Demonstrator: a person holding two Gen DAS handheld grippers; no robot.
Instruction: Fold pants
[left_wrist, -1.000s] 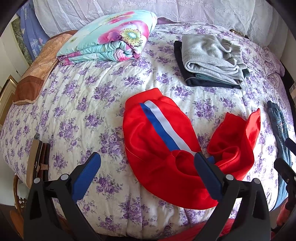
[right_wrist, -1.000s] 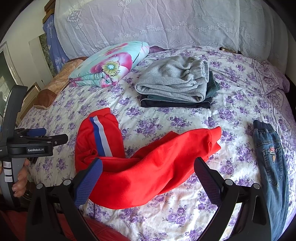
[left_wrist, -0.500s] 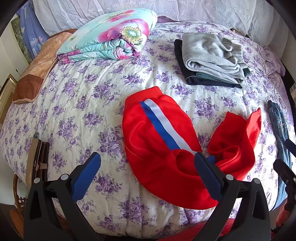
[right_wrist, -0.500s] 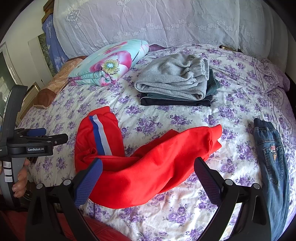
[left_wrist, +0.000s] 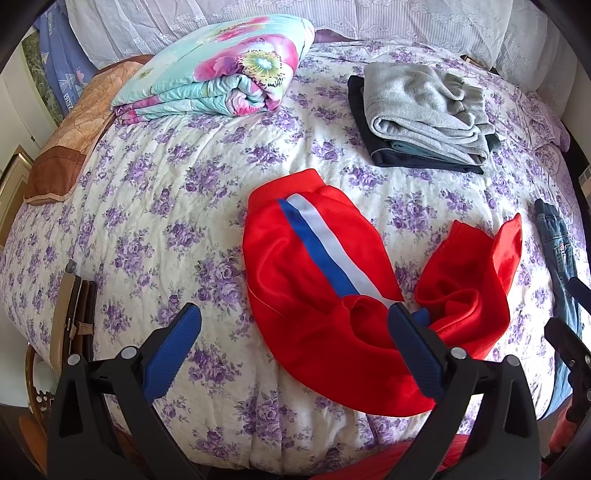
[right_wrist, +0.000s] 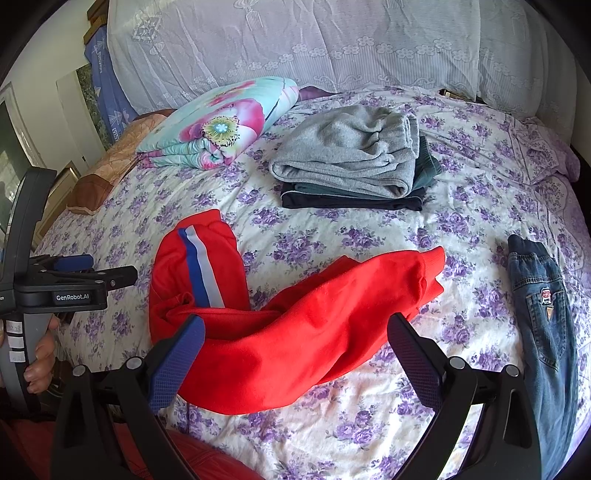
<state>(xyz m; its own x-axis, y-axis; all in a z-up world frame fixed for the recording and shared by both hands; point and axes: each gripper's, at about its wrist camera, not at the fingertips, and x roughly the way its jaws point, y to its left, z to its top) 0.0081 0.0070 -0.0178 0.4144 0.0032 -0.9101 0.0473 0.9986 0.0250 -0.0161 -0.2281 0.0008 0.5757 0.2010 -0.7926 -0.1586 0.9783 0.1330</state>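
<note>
The left tongs (left_wrist: 293, 349) stand wide apart and grip nothing; their right finger sits in front of the bunched middle of the red pants (left_wrist: 314, 295), the left finger over bare bedspread. The right tongs (right_wrist: 295, 354) are spread just as wide and also empty, hovering above the near fold of the same garment.

The red pants lie rumpled on the near half of the bed (right_wrist: 332, 236), in a rough V. One leg, with a blue and white stripe (right_wrist: 201, 269), runs away from the tongs toward the floral quilt; its ribbed cuff (left_wrist: 284, 186) is the far end. The other leg (right_wrist: 351, 295) angles out to the right, its cuff pointing toward the jeans (right_wrist: 543, 306). The two long axes meet at the crumpled seat, nearest the person.

The cloth looks light, soft and smooth, likely a knit that drapes and slides, so a pinch through both layers should hold better than a shallow nip. Good holds, I judge, are the ribbed cuffs or the waistband; the waistband itself is buried in the bunch and I cannot pick it out.
</note>
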